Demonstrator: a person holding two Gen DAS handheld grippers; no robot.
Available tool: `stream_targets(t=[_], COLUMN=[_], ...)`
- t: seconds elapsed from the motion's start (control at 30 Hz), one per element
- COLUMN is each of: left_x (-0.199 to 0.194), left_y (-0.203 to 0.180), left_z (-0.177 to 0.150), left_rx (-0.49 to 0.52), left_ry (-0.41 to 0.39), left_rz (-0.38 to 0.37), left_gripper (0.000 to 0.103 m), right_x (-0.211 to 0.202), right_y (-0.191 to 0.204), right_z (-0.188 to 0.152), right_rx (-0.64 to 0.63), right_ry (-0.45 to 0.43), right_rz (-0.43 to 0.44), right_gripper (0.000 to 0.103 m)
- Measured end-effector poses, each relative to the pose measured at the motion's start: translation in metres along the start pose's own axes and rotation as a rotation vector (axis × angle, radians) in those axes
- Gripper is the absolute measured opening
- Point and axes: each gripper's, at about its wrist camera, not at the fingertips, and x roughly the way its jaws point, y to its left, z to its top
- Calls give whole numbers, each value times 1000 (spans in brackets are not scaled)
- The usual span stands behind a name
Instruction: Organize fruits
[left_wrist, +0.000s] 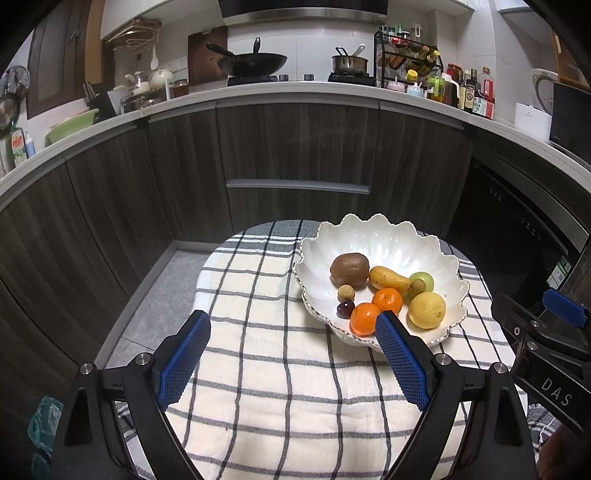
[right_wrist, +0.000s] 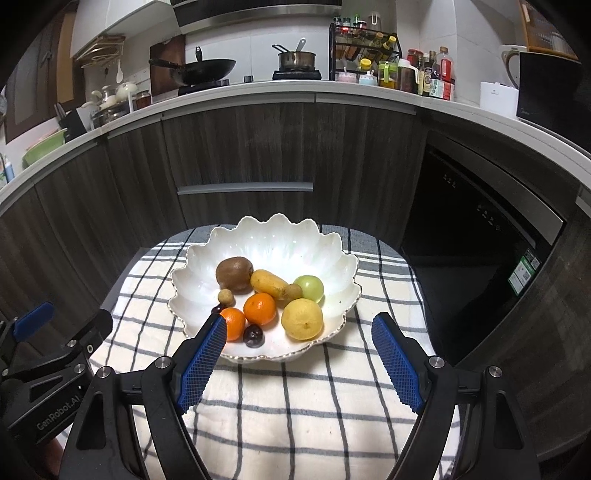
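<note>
A white scalloped bowl (left_wrist: 384, 236) (right_wrist: 273, 236) sits on a checked cloth. In it lie a brown kiwi (left_wrist: 349, 269) (right_wrist: 234, 273), a yellow mango (left_wrist: 388, 278) (right_wrist: 269, 283), a green fruit (left_wrist: 424, 278) (right_wrist: 311, 287), two oranges (left_wrist: 387, 300) (right_wrist: 260, 308), a yellow lemon (left_wrist: 426, 310) (right_wrist: 302, 319), a dark plum (left_wrist: 345, 308) (right_wrist: 253, 335) and small brown longans (left_wrist: 346, 292) (right_wrist: 225, 296). My left gripper (left_wrist: 291, 325) is open and empty, just left of the bowl's near rim. My right gripper (right_wrist: 299, 332) is open and empty, over the bowl's near rim.
The checked cloth (left_wrist: 266, 369) (right_wrist: 295, 398) covers a small round table. Dark kitchen cabinets (left_wrist: 295, 147) stand behind, with a cluttered counter above. A black oven (right_wrist: 472, 251) is at the right. Grey floor (left_wrist: 155, 295) lies to the left.
</note>
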Motion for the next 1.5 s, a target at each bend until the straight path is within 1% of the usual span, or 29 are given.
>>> stream_targets(t=[0.1, 0.2, 0.27, 0.3, 0.37, 0.43, 0.53, 0.77, 1.03, 1.5], left_x=[-8, -15, -19, -20, -22, -23, -26, -31, -35, -36], left_y=[1, 2, 2, 3, 4, 4, 5, 7, 8, 9], left_z=[-6, -15, -22, -25, -29, -33, -38, -41, -38, -37], left_rx=[1, 0, -3, -5, -10, -13, -24, -18, -17, -15], left_ry=[-5, -12, -12, -9, -3, 1, -2, -13, -36, -39], left_rz=[5, 22, 26, 27, 30, 34, 45, 50, 57, 62], left_gripper=[92, 96, 96, 96, 96, 97, 100, 100, 100, 100], right_x=[-9, -19, -25, -28, -32, -36, -36, -39, -43, -42], right_y=[0, -1, -2, -2, -2, -3, -4, -3, -3, -4], right_z=[-6, -12, -17, -19, -22, -27, -32, -41, -41, -41], right_rx=[-4, -4, -3, -5, -3, 1, 2, 3, 3, 3], right_ry=[-17, -46, -67, -75, -84, -93, -83, -79, -87, -79], right_rz=[-4, -25, -38, -43, -50, -55, -49, -40, -41, -42], right_gripper=[81, 82, 82, 87, 91, 92, 92, 92, 92, 92])
